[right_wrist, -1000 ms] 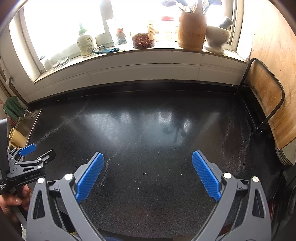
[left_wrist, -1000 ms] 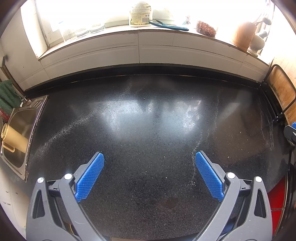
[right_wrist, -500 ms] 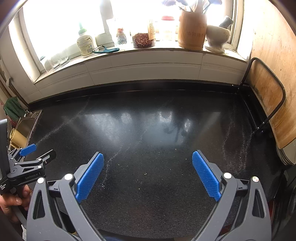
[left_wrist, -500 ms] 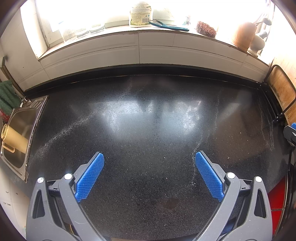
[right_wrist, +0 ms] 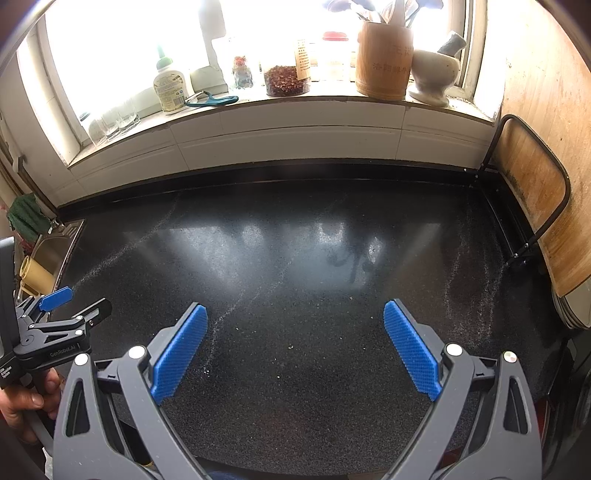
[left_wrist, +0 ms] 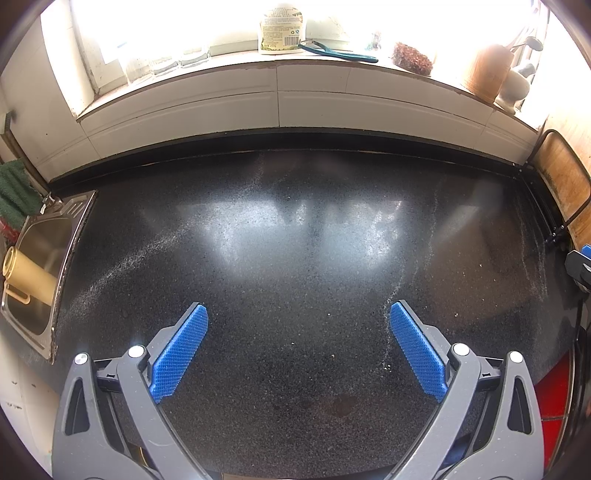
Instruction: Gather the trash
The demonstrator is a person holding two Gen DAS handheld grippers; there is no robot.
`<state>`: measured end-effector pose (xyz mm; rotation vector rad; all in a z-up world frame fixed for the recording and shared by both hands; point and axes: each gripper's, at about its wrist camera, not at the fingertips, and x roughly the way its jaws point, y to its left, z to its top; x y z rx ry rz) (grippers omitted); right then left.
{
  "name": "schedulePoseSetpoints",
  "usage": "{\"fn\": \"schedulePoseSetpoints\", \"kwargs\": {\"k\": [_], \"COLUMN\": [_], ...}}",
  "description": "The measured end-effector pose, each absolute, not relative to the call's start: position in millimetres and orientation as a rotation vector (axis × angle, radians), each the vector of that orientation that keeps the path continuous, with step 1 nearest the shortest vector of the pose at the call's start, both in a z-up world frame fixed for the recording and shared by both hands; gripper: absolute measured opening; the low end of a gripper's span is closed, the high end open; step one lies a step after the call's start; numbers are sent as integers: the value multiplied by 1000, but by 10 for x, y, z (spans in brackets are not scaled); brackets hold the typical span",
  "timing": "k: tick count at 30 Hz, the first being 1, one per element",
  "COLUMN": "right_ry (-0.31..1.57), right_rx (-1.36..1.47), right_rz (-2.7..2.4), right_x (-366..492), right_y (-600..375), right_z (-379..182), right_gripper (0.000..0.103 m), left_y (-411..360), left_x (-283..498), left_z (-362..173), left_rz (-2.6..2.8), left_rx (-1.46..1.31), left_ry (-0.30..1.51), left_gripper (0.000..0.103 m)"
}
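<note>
left claw [left_wrist: 297,319] spread wide and empty above black countertop [left_wrist: 295,240], right claw [right_wrist: 295,319] likewise wide, empty, level alongside

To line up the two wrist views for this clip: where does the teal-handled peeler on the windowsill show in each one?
Left wrist: the peeler lies top centre on the sill, just right of the labelled bottle.
Right wrist: the peeler lies upper left on the sill, again just right of that bottle.
Shared landmark: the wooden utensil holder, far right in the left view, right of centre in the right view.
</note>
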<state>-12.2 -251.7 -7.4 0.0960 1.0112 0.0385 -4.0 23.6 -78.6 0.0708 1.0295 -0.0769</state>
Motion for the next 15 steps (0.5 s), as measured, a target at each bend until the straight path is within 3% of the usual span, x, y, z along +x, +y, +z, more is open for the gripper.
{"fn": "schedulePoseSetpoints", "kwargs": {"k": [10,15], "right_ry": [1000,988], "right_rx": [90,75], "right_rz": [44,14], "right_x": [-52,74], "right_y": [-2587,-2827], "right_z": [-165,-574], "right_gripper": [96,96], "left_y": [234,316], "left_x": [34,169], "left_z": [-867,-1212], "left_rz": [-74,-86], "left_rx": [88,91], "left_ry": [1019,990], "left_gripper": [96,96]}}
